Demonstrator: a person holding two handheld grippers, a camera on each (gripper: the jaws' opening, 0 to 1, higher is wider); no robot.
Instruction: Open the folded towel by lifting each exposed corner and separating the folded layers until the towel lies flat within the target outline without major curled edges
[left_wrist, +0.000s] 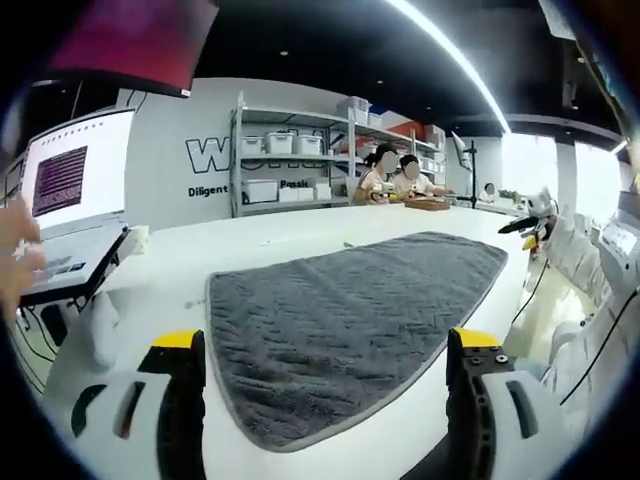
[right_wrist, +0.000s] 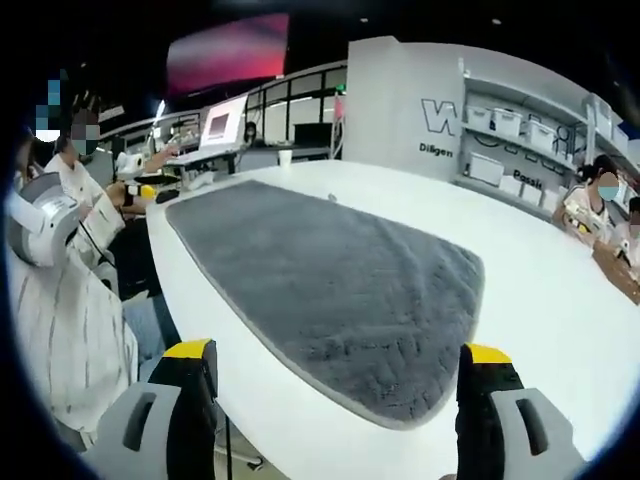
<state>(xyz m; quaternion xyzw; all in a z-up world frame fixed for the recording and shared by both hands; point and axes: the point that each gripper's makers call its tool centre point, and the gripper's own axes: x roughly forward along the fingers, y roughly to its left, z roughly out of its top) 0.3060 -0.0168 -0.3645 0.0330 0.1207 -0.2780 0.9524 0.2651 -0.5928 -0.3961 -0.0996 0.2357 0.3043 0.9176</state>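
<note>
A grey textured towel (left_wrist: 350, 320) lies spread on the white table (left_wrist: 250, 245), its near rounded end between my left gripper's jaws. My left gripper (left_wrist: 330, 365) is open, jaws wide apart, holding nothing, just above the towel's near edge. In the right gripper view the same towel (right_wrist: 320, 290) stretches away to the upper left, lying flat on the table (right_wrist: 540, 300). My right gripper (right_wrist: 335, 375) is open and empty, hovering over the towel's near end.
A laptop (left_wrist: 70, 200) on a stand sits at the table's left, with a hand (left_wrist: 15, 255) beside it. Shelves with white bins (left_wrist: 290, 165) line the back wall. People sit at the far end (left_wrist: 390, 180). A person in a striped shirt (right_wrist: 60, 300) stands left.
</note>
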